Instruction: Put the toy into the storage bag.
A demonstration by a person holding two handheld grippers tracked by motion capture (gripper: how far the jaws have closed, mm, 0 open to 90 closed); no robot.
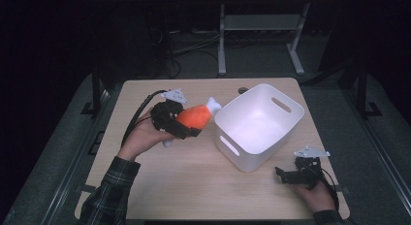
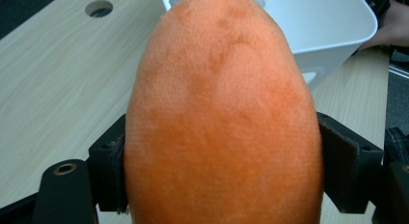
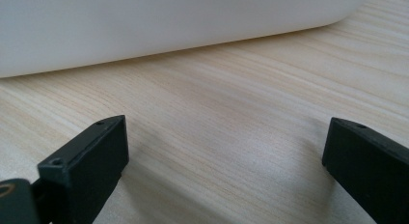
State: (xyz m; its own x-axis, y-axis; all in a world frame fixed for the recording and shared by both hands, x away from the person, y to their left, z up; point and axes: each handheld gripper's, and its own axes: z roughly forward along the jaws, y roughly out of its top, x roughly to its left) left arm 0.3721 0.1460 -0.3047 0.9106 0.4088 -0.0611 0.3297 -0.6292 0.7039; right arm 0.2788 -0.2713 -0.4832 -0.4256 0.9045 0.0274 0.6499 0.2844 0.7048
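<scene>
The orange plush drumstick (image 1: 195,117) is held above the bench (image 1: 194,186), just at the 9 o'clock side of the white bin (image 1: 259,124), its white bone end (image 1: 213,105) pointing toward the bin rim. It is clamped across its fat middle by the left hand-held gripper (image 1: 181,122), whose jaws are pressed into the soft pile on both sides. The right hand-held gripper (image 1: 286,175) is rested on the bench at the bin's 5 o'clock, jaws wide apart and empty. The likely trouble is judged to be slippage: a soft, rounded body may squirm out of the clamp. The bone end could also be caught on the rim, and the light bin nudged or tipped, since it is not steadied.
</scene>
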